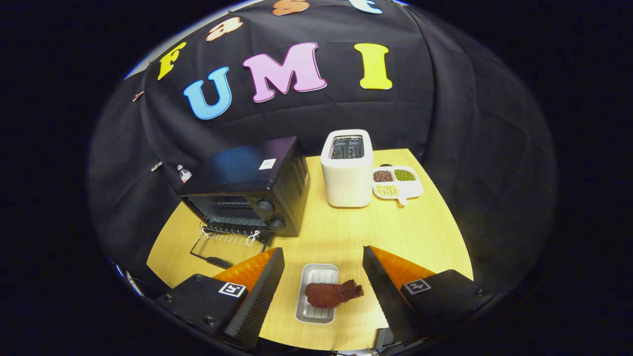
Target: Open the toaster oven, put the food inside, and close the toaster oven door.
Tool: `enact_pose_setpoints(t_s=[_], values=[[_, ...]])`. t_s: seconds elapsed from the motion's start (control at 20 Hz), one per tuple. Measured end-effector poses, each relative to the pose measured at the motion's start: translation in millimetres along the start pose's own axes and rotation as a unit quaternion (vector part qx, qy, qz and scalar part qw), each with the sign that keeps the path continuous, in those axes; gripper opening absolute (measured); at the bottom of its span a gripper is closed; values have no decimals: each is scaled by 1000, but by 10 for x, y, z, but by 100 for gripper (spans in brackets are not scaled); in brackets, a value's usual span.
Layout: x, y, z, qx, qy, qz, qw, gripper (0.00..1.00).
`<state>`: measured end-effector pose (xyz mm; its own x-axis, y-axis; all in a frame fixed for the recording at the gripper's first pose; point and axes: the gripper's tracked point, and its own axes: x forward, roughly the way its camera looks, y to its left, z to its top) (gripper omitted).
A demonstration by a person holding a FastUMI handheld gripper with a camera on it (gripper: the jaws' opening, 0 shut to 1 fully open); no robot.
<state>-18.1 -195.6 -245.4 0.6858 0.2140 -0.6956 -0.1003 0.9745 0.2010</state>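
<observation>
The fingers (324, 282) are held wide apart, empty, with the food (332, 293) lying between them on a small white tray (316, 277) on the worktop (346, 232). The toaster oven (249, 185), its door (228, 244) already dropped open, is seen beyond to the left. The food overhangs the tray, so an off-centre pinch may drag the tray along. No legible writing is made out on the oven's sticker.

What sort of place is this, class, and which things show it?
Likely a mock kitchen in a recording booth: an open toaster oven, a toaster and a tray of food. The open tool hovers there.
</observation>
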Motion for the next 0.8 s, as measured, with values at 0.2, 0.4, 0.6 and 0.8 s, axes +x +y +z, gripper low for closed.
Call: enact_pose_setpoints(t_s=[0.2,0.4,0.6,0.8], values=[[212,-219,-192,37,51,22,998,99],[429,-295,-373,67,89,46,993,99],[604,-379,-530,81,118,52,988,99],[681,-440,-815,93,168,60,980,97]])
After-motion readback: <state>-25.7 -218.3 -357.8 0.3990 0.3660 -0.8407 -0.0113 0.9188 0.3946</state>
